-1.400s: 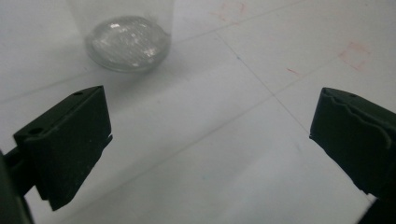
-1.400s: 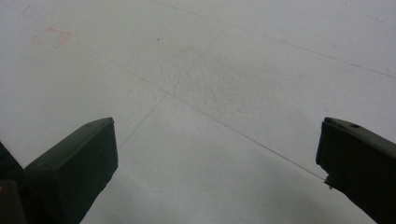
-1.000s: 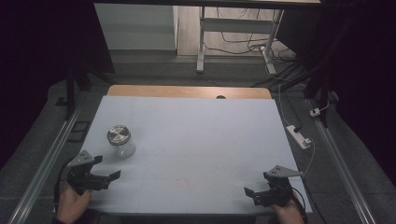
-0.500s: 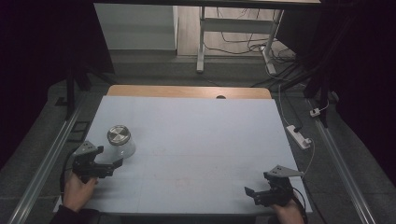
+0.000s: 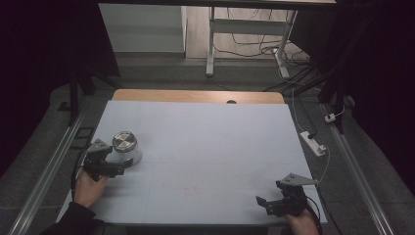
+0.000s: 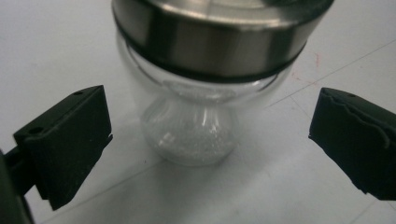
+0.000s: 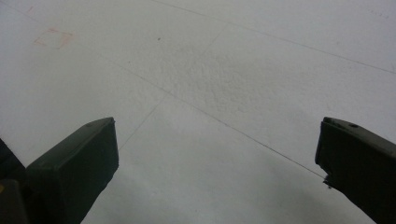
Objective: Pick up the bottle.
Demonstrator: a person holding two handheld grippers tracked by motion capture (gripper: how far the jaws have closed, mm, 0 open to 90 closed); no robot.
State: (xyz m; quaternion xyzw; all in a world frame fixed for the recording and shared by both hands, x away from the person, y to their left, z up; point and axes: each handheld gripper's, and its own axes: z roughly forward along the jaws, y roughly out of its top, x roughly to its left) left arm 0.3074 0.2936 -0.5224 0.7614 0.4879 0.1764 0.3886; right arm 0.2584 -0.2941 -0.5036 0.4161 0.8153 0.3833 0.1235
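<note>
So the biggest thing here is the table (image 5: 205, 147), covered with a pale whitish sheet that has faint lines and a little reddish square mark on it. A strip of bare wood shows along the far edge. On the floor past the right edge there's a white power strip (image 5: 313, 143) with its cord running off.

Next up, the person's forearms come in from the bottom of the high view, one at each near corner, well apart from each other.

The left gripper (image 5: 128, 162) sits near the left edge of the table, right up beside the glass jar (image 5: 126, 147). In the left gripper view its jaws are spread wide, one on each side of the jar (image 6: 196, 116) without touching the glass. The gap between pad and jar looks pretty generous on both sides.

The right gripper (image 5: 264, 204) is down at the near right corner, low over the sheet. Its jaws are spread wide too, with only bare sheet between them in the right gripper view (image 7: 217, 163).

The jar itself stands upright on the sheet, left side of the table, roughly midway front to back. It's clear glass, pinched in at the waist with a rounded base.

Smallest bit: the metal lid (image 6: 210, 37), brushed steel with a dark band under it, sitting on top of the jar.
</note>
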